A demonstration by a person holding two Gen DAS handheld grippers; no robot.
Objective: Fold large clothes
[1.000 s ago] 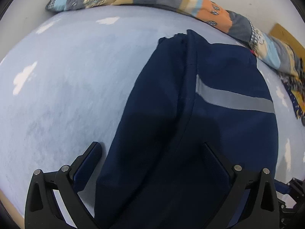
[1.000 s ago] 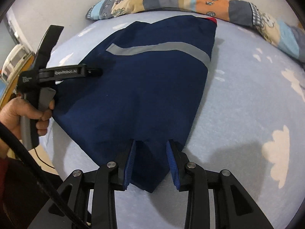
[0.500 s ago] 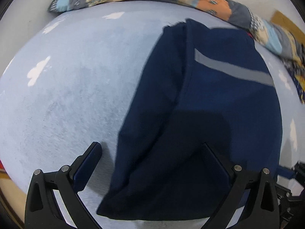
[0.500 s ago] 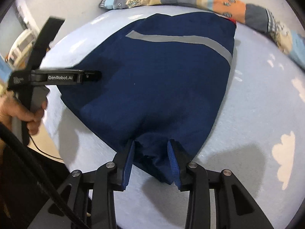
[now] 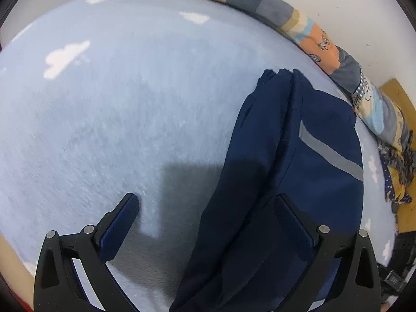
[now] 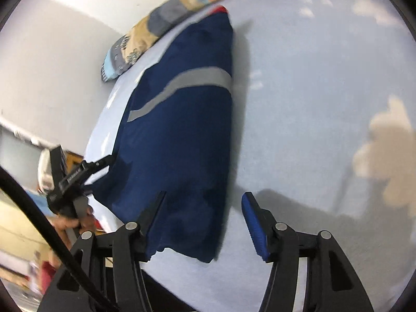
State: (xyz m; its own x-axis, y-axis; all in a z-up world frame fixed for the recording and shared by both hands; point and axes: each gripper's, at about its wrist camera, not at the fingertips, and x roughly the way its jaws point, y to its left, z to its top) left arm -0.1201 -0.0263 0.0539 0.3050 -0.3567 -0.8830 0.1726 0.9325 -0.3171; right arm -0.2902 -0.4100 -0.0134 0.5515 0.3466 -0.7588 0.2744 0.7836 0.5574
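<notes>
On the pale blue bed sheet (image 5: 109, 119) with its white cloud print, the navy garment (image 6: 182, 135) is lying folded lengthwise, its grey reflective stripe (image 6: 197, 78) facing up and its far end reaching toward the patchwork bolster (image 5: 262, 2) along the wall. What is worrying me is the near hem: the right gripper (image 6: 204, 209) has just been opening its jaws and the cloth is lying loose between them, no longer pinched, so any sideways drag while a finger is brushing the fabric could be pulling the fold askew or rucking the lower corner (it is already looking a little crumpled there). The left gripper (image 5: 208, 215) is standing wide open too, one finger over bare sheet and the other over the dark cloth, gripping nothing; if it is closing from there it may be catching only the top layer and peeling the fold apart. Both tools are pointing steeply down at the bed, the right one rolled so the scene is tilting in its view, and a hand (image 6: 71, 222) is wrapping the left gripper's handle near the bed's edge.
</notes>
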